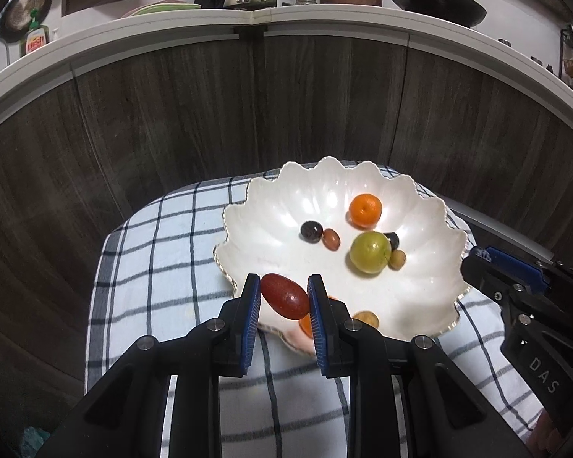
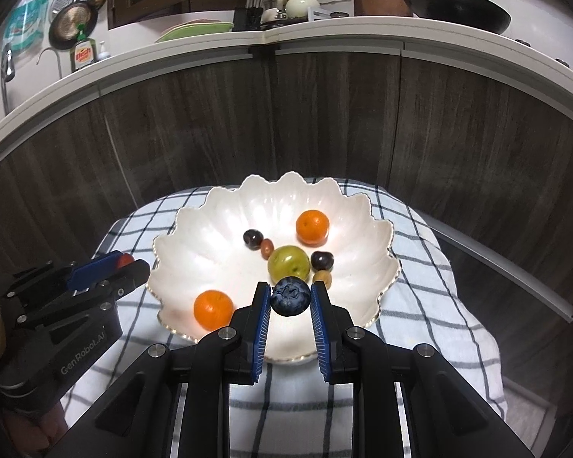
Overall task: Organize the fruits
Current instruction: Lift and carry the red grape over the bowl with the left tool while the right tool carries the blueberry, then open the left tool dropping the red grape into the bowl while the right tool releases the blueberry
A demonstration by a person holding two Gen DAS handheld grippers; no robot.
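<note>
Both grippers carry fruit above the near side of the scalloped white bowl point(image 2: 195, 225), which sits on a checked cloth point(image 1: 152, 252). The left gripper point(image 1: 284, 297) is closed on an oblong red fruit point(image 1: 285, 296), whose long axis lies tilted across the gap between the pads, one end against each. From this gripper the bowl's floor lies ahead and to the right; the rim passes just beneath its tips, so the drop likely needs a short reach forward. The right gripper point(image 2: 289, 297) pinches a dark blueberry point(image 2: 290, 296) and hangs further in over the bowl, with the green fruit point(image 2: 288, 262) just ahead and an orange point(image 2: 213, 308) to its left, so it seems better placed to release first.
</note>
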